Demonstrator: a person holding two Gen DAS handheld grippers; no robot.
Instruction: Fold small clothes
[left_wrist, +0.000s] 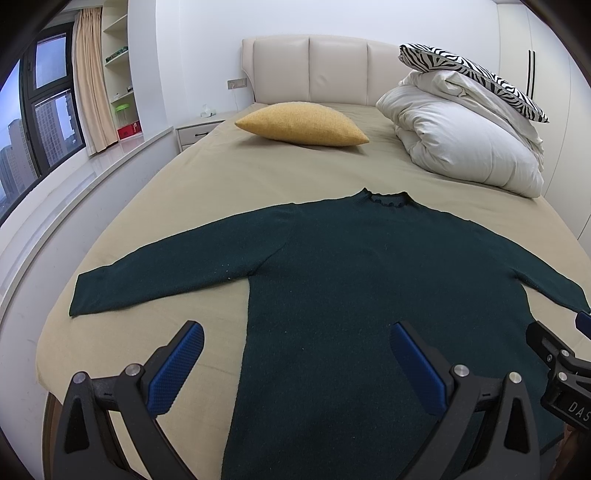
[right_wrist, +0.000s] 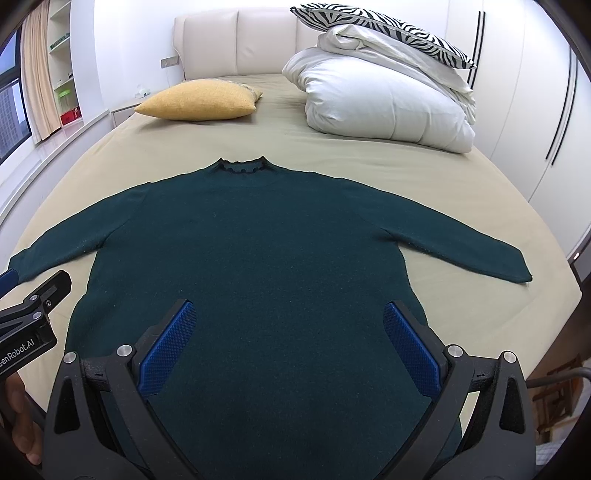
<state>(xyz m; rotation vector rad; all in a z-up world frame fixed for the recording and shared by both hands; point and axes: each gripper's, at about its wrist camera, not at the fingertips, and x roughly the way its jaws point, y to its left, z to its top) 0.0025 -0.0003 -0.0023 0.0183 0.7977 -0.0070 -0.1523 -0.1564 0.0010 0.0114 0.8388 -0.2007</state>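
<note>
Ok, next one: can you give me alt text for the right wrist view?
A dark green sweater lies flat on a beige bed, collar away from the camera and both sleeves spread out. The right gripper hangs open above its lower half, holding nothing. Farther back are a yellow pillow, a white duvet and a zebra-print pillow.

The sweater (left_wrist: 351, 295) hem lies below both bottom edges, behind the claw bodies. In the left wrist view we lose its right cuff at the frame edge; in the right wrist view the left claw (right_wrist: 11, 278) covers the other cuff. We cannot make out the items on the shelves (left_wrist: 120, 66). The hand (right_wrist: 20, 417) is cut off.
</note>
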